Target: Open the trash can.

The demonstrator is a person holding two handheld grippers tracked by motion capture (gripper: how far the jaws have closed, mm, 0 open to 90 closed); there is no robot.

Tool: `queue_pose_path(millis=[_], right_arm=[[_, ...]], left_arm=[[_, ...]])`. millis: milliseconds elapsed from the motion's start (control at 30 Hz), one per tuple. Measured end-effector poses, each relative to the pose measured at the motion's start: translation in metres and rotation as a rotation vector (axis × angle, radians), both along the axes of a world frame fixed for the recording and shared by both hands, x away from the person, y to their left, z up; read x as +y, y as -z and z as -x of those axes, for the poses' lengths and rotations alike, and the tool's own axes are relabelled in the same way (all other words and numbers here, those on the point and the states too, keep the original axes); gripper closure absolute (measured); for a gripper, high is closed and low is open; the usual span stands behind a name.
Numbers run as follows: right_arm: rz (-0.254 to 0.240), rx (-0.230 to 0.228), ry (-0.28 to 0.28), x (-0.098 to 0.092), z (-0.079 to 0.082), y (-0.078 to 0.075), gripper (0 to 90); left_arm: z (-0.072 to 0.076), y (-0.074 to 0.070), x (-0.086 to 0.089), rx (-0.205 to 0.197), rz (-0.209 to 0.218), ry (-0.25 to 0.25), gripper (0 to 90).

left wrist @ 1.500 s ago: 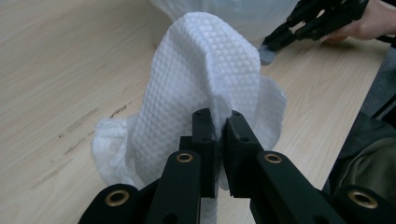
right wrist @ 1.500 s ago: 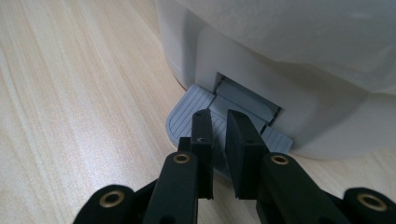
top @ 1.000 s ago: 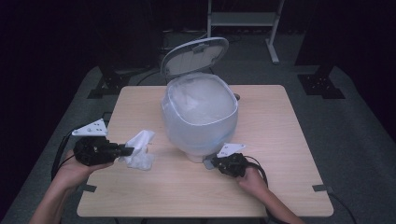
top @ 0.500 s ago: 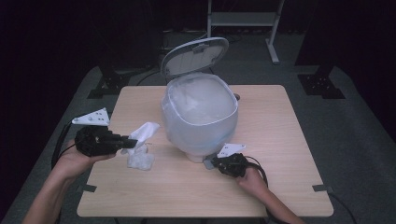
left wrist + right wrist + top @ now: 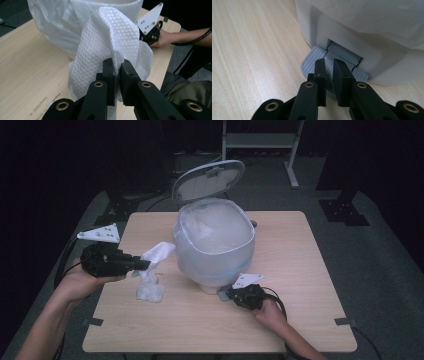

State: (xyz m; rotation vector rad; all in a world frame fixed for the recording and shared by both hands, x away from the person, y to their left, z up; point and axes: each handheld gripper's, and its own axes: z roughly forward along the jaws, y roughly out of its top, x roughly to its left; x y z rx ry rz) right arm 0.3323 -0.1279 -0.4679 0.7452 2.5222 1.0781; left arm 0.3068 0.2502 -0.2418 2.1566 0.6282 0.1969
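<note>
High view, left gripper (image 5: pixel 145 265) clamped on a white paper towel (image 5: pixel 152 270) hanging to the wooden surface (image 5: pixel 290 250), just left of the lined pedal bin (image 5: pixel 215 240) with raised lid, right gripper (image 5: pixel 225 294) closed on nothing, tips on the grey pedal (image 5: pixel 317 58)

paper towel (image 5: pixel 110 47): lower end hidden behind jaws | bin (image 5: pixel 367 37): top cut off by frame edge
</note>
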Motion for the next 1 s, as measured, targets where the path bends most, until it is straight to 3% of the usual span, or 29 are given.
queue_pose_path(millis=[267, 633, 1000], right_arm=[[-0.005, 0.001, 0.005, 0.0, 0.001, 0.0, 80.7], [-0.01, -0.006, 0.011, 0.0, 0.002, 0.001, 80.7], [-0.019, -0.003, 0.015, -0.001, 0.002, 0.002, 80.7]], left_arm=[[-0.006, -0.011, -0.004, -0.002, 0.023, 0.014, 83.9], [-0.01, -0.028, -0.021, -0.026, -0.006, 0.058, 84.2], [-0.019, -0.049, -0.031, -0.039, -0.01, 0.066, 84.0]])
